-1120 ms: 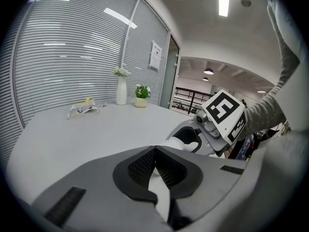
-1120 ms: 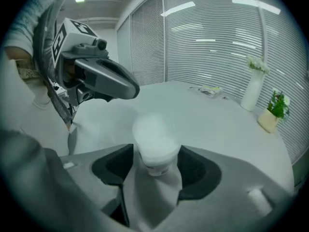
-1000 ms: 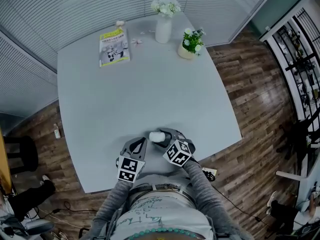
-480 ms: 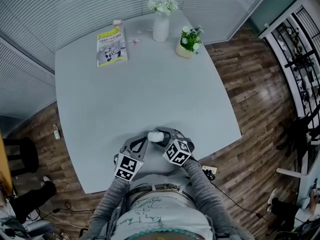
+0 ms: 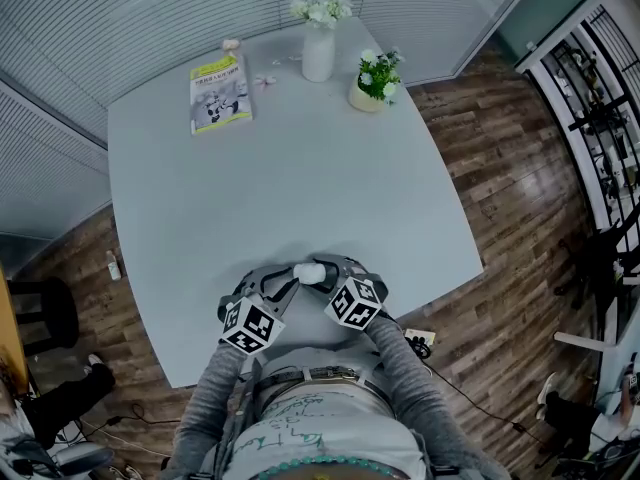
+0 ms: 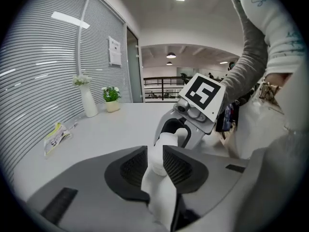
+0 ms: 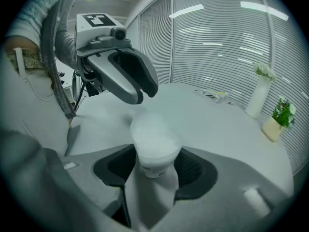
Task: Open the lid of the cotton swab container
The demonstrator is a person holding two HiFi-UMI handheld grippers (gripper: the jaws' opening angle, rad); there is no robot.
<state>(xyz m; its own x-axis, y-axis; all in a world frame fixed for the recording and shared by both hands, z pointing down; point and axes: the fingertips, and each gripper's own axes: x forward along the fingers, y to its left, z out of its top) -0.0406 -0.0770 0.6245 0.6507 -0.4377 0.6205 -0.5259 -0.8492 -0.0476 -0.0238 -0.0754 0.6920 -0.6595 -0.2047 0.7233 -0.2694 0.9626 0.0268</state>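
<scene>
The right gripper (image 7: 154,154) is clamping the container (image 7: 153,148) by its body, jaws wide, at the table's (image 5: 280,168) near edge. The left gripper (image 6: 154,150) — jaws just opening, partway apart — is straddling the lid (image 6: 165,143) without pressing. It is looking light, smooth and thin-walled — best taken gently at the lid's rim. Contents are not showing through.

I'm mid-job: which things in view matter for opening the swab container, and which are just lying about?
Job: translucent white round cotton swab container, clamped in the right gripper, fingers just eased closer; left gripper, fingers just opening, container ahead of them, not gripped.
Lying about: yellow-green booklet; white vase with flowers; small potted plant.
</scene>
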